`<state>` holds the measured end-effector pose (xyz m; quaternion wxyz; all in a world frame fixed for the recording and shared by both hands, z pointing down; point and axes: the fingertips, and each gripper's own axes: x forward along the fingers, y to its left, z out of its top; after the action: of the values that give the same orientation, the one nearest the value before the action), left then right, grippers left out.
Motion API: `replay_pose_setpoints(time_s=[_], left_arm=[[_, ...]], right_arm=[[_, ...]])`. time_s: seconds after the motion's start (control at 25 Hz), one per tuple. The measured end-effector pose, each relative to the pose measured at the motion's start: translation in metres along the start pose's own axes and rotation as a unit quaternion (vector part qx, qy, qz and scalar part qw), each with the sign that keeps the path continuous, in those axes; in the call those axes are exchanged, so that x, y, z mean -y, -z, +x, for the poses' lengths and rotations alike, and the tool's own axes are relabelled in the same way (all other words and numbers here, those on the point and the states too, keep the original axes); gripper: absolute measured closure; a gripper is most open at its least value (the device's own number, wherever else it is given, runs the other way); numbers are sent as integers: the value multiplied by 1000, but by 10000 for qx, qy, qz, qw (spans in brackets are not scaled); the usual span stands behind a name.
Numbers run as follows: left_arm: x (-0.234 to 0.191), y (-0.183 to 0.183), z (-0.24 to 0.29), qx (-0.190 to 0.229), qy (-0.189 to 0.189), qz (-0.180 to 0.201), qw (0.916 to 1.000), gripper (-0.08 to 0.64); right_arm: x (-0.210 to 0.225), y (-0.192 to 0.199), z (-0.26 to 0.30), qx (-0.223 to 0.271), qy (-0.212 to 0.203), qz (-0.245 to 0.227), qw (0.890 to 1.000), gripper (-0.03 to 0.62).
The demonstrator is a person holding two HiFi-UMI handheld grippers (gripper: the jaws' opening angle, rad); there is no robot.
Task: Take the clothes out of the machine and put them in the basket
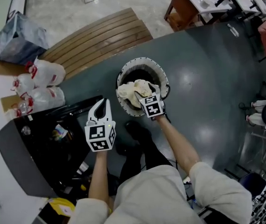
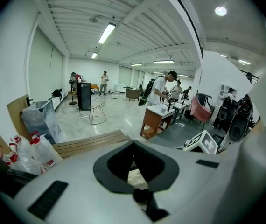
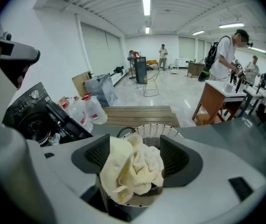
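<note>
A round white basket (image 1: 164,81) stands on the dark floor with a cream cloth (image 1: 134,90) heaped in it. My right gripper (image 1: 141,95) hangs over the basket's near rim, its jaws open wide. In the right gripper view the cloth (image 3: 133,169) lies between the jaws of the right gripper (image 3: 135,154), draped against the left one, above the basket (image 3: 157,129). My left gripper (image 1: 106,102) hovers empty and shut, left of the basket, by the black machine (image 1: 28,146). The left gripper (image 2: 133,143) shows its tips together in its own view.
Plastic bottles (image 1: 42,85) and a grey bag (image 1: 18,38) sit at the left. A slatted wooden platform (image 1: 100,36) lies beyond the basket. A wooden desk (image 1: 184,6) stands at the far right. Several people stand far back in the room.
</note>
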<state>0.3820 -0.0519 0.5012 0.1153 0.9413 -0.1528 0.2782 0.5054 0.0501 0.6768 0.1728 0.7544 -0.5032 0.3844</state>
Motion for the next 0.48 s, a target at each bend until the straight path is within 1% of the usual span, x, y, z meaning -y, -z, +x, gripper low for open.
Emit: replay_pose_setpoints(time_s=[0.12,0.24,0.28,0.32,0.4,0.48], left_arm=[[-7,4,-1,29,-77,-66,9999,543],[-15,13,-6,39,-152,-162,9997,543],[-17,17,-8,36,-170,-186,9997,543],[-19,20,-10,33,-190,-207,9996,543],[-24,27,-15,43,-259,-260,9993,543],[-32,31,-21,68,-380,-328,9987,543]], right_arm=[[1,-4,-6,167,62,-140,9997,255],[-9,-3,-17,278,53,-360,9989,314],[-12,-3,-21,344,88,-395,9986,347],[-14,-5,-26,447,142,-416,9980,401],[-17,-13,-35,708,242,-468,9961,532],[-24,-23,-42,890,211,-543,9943,569]])
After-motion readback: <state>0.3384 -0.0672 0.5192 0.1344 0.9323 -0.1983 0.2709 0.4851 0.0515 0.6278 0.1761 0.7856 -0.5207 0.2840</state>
